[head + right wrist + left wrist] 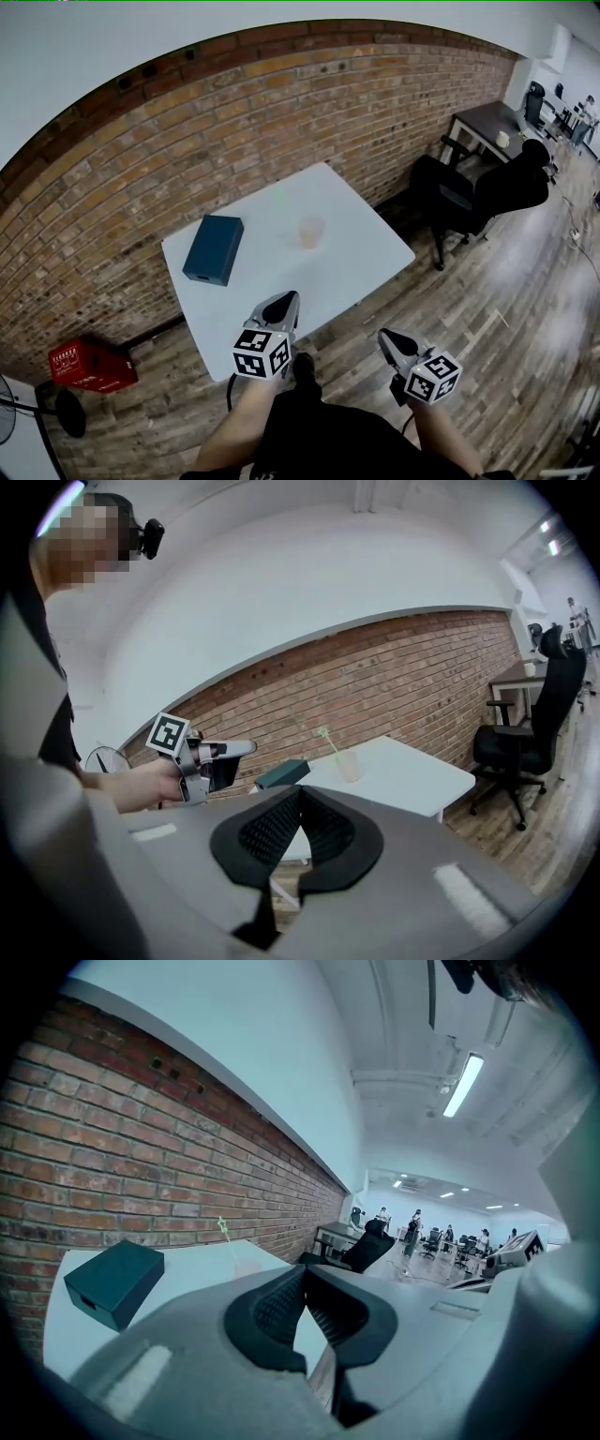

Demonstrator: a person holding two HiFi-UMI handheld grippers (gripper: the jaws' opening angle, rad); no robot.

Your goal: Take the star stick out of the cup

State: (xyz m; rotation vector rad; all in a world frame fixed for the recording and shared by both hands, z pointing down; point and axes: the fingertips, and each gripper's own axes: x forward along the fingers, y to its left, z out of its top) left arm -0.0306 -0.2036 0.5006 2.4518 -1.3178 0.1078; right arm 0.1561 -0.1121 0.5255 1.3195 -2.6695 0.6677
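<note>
A translucent cup (310,232) stands near the middle of the white table (356,272), with the thin green star stick (286,198) leaning out of it toward the wall. In the right gripper view, the cup (349,766) and its star stick (324,733) appear beyond the jaws. The star stick (223,1226) also shows faintly in the left gripper view. My left gripper (286,299) hangs over the table's near edge, shut and empty. My right gripper (387,336) is off the table over the floor, also shut with nothing in it. Both are well short of the cup.
A dark blue box (214,248) lies on the table's left part. The brick wall (187,141) runs behind the table. A black office chair (478,192) and a dark desk (483,120) stand to the right. A red case (89,364) sits on the floor at left.
</note>
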